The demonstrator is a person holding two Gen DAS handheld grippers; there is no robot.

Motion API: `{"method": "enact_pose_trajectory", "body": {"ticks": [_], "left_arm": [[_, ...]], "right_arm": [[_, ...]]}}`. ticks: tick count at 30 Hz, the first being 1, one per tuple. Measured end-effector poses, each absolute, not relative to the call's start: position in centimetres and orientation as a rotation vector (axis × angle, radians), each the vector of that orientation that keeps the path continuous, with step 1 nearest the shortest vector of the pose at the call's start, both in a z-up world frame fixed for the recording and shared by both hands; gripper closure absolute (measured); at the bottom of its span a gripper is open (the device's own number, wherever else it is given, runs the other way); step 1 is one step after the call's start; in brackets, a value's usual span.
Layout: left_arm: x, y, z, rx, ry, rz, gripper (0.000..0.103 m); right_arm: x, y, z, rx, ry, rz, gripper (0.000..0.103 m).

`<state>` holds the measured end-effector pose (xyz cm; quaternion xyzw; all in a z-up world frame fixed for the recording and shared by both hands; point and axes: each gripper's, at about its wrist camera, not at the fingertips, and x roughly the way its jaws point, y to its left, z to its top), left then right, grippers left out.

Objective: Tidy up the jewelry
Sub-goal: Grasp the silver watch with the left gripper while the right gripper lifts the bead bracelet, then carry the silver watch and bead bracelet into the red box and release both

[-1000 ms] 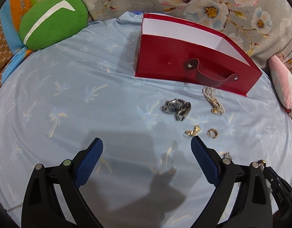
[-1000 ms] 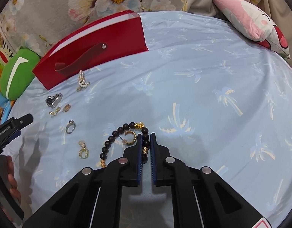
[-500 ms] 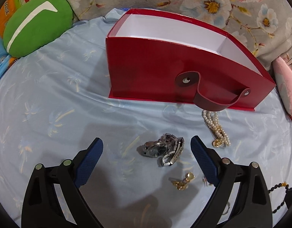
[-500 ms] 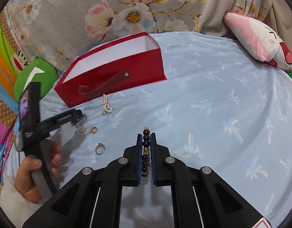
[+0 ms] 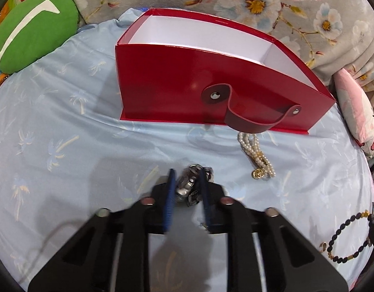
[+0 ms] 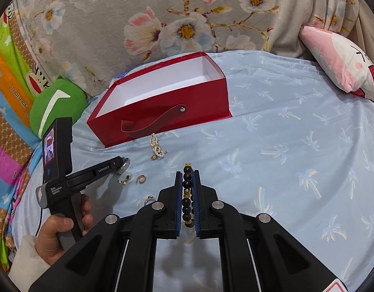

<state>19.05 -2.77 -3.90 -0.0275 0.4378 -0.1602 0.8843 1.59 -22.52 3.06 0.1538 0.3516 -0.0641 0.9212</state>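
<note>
A silver watch [image 5: 187, 187] lies on the pale blue sheet in front of the red open box [image 5: 174, 85]. My left gripper [image 5: 187, 171] has its jaws closing around the watch, the blue pads against its sides; the right wrist view shows that gripper [image 6: 121, 164] tip down at the watch [image 6: 125, 165]. My right gripper [image 6: 187, 171] is shut on a dark bead bracelet [image 6: 187, 187] and holds it above the sheet; the bracelet's loop [image 5: 344, 243] hangs at the right edge of the left wrist view. A pearl bracelet [image 5: 256, 157] lies beside the box's strap.
Gold earrings [image 6: 123, 181], a gold ring [image 6: 141, 178] and a silver ring [image 6: 149, 199] lie on the sheet near the left gripper. A green cushion [image 5: 33, 29] sits at the far left, a pink plush pillow [image 6: 340, 63] at the right. A person's hand [image 6: 58, 233] grips the left handle.
The left gripper moved forward toward the box, then its wide-open jaws closed around the watch. The right gripper rose off the sheet with the bead bracelet.
</note>
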Motion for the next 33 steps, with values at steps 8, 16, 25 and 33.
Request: {"method": "enact_pose_trajectory", "body": {"ticks": [8,16,25,33], "left_arm": [[17.1,-2.2,-2.0,-0.07,0.864,-0.377,0.103],[16.5,-1.5,-1.6,-0.085,0.857,-0.379,0.1],[17.3,-2.9,-3.5,-0.022,0.882,-0.356,0.051],[17.6,-3.9,-4.7,0.002,0.926,-0.37,0.085]], "right_arm": [[1.7,-21.7,3.7,0.307,0.705,-0.115,0.096],[1.5,-21.4,3.7,0.309,0.704,-0.111,0.096],[1.4,-21.4,3.1,0.316,0.724,-0.115,0.096],[1.7,-21.8,2.9,0.322,0.729,-0.12,0.096]]}}
